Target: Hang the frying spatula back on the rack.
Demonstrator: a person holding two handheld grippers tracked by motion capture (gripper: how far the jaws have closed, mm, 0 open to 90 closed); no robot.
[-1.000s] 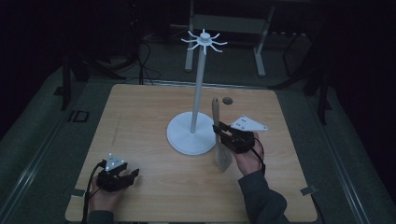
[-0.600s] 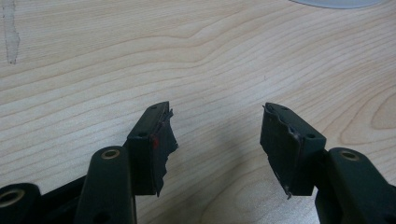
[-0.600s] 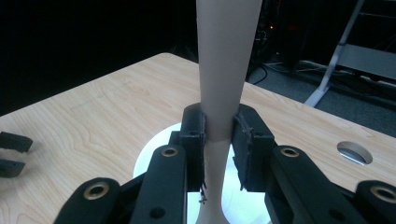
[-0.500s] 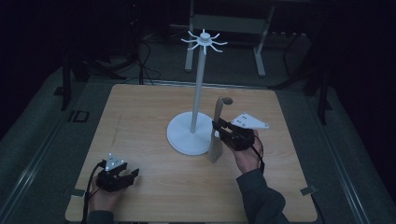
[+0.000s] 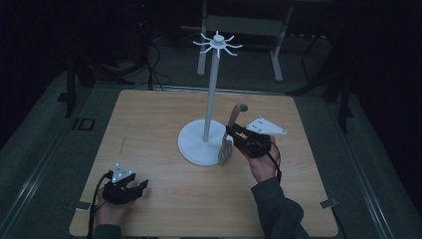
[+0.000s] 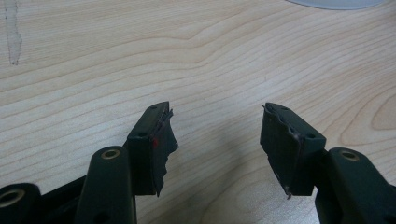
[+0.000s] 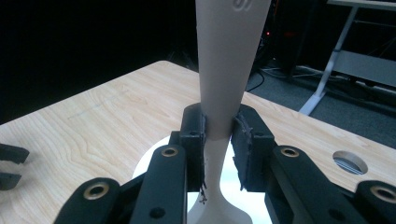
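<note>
**A:** What is the right gripper doing?

**B:** Its jaws are clamped on the narrow neck of a beige slotted spatula, one black pad on each side. In the right gripper view the handle rises straight up from between the jaws, widening toward the top, and the neck runs down below them toward the blade. From the high view the hooked handle end stands above the jaws and the slotted blade hangs below them, over the edge of the round base of a white utensil stand.

**A:** And the left gripper?

**B:** It rests low on the wooden table, near the person's edge, well apart from the stand. Its jaws are spread, with nothing between them but bare wood grain.

**A:** Which step is this, in your judgement?

**B:** The spatula looks lifted and turned upright, ready to be hung. The ring of hooks at the top of the pole sits well above the jaws. The next move likely calls for raising the spatula and bringing its hooked end over one prong before the jaws let go.
</note>
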